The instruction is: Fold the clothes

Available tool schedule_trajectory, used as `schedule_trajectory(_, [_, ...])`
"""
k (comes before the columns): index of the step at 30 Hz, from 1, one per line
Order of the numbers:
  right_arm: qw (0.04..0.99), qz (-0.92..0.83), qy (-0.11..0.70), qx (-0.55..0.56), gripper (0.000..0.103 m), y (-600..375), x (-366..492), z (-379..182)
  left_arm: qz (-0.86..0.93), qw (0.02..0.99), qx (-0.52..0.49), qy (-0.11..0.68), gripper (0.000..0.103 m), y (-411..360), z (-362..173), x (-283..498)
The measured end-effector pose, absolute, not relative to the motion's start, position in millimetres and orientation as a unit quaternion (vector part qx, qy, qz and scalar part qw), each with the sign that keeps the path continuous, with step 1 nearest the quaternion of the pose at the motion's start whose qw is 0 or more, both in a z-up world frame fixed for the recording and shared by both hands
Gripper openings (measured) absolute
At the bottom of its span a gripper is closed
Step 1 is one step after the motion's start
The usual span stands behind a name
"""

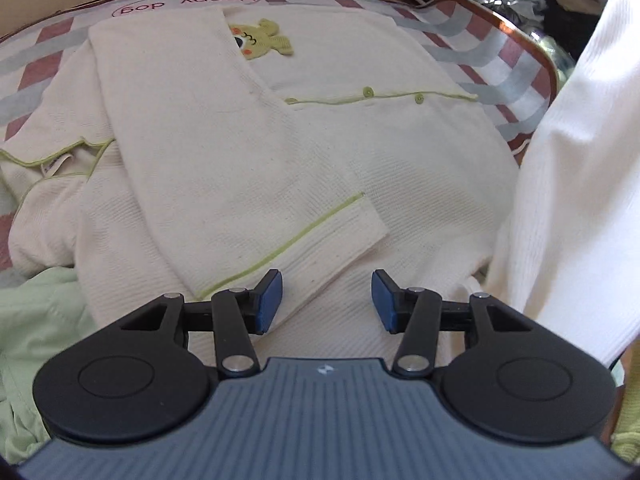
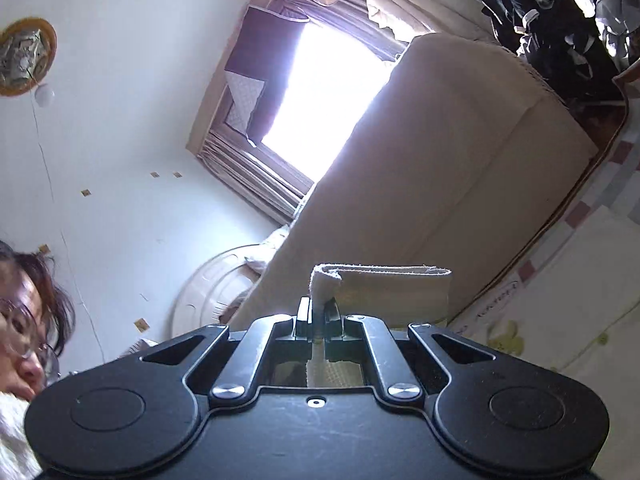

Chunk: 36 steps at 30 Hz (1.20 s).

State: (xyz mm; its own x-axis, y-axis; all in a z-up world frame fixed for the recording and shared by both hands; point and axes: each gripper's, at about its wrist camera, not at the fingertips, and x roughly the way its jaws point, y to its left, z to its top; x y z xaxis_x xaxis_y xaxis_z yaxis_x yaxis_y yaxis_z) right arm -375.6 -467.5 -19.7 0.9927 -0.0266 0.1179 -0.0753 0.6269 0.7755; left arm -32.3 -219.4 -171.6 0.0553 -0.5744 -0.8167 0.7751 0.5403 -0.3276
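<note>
One sleeve of the cream waffle-knit baby top with green piping (image 1: 304,148) already lies folded across its front. The right gripper (image 2: 318,316), clamped on cream fabric (image 2: 380,284), lifts the other; the left gripper (image 1: 327,300) hovers half-open, empty. Most folds remain.

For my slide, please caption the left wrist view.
Open left gripper above cream knitted cardigan, sleeve folded.
</note>
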Motion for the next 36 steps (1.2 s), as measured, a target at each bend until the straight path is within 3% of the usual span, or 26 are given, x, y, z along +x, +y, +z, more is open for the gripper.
schedule_trajectory(9, [0.931, -0.009, -0.002, 0.365, 0.008, -460.8, -340.1, 34.3, -0.613, 0.662, 0.021, 0.430, 0.050, -195.5, -123.2, -42.3])
schedule_trajectory(13, [0.931, -0.025, 0.054, 0.359, 0.008, -464.8, -293.8, 26.9, -0.664, 0.628, -0.008, 0.405, 0.061, -184.4, -107.1, -46.7])
schedule_trajectory(16, [0.932, -0.018, 0.073, 0.355, 0.008, -465.4, -259.7, 26.4, -0.692, 0.598, 0.018, 0.404, 0.082, -187.0, -111.0, -59.2])
schedule_trajectory(18, [0.935, -0.006, 0.072, 0.347, 0.008, -459.6, -246.6, 35.6, -0.679, 0.611, 0.076, 0.399, 0.082, -196.7, -125.5, -73.2])
schedule_trajectory(19, [0.936, -0.002, 0.071, 0.345, 0.008, -456.9, -241.0, 40.6, -0.660, 0.625, 0.103, 0.404, 0.077, -202.0, -134.2, -76.7])
schedule_trajectory(21, [0.937, -0.001, 0.074, 0.341, 0.008, -453.3, -231.6, 52.0, -0.623, 0.645, 0.150, 0.416, 0.040, -210.8, -149.5, -80.0])
schedule_trajectory(22, [0.941, -0.013, 0.081, 0.328, 0.008, -451.1, -225.6, 56.8, -0.606, 0.651, 0.169, 0.425, 0.006, -214.2, -155.9, -79.9])
schedule_trajectory(30, [0.953, -0.196, 0.162, 0.162, 0.008, -456.7, -178.4, 46.1, -0.589, 0.659, -0.026, 0.466, 0.004, -165.4, -134.4, 8.0])
schedule_trajectory(33, [0.948, -0.249, 0.177, 0.092, 0.013, -476.2, -147.0, 25.8, -0.488, 0.728, 0.034, 0.479, 0.010, -183.7, -134.9, 34.8])
schedule_trajectory(36, [0.923, -0.288, 0.231, 0.107, 0.027, -500.4, -124.0, -10.9, -0.459, 0.742, 0.049, 0.486, 0.015, -199.3, -154.4, 48.7])
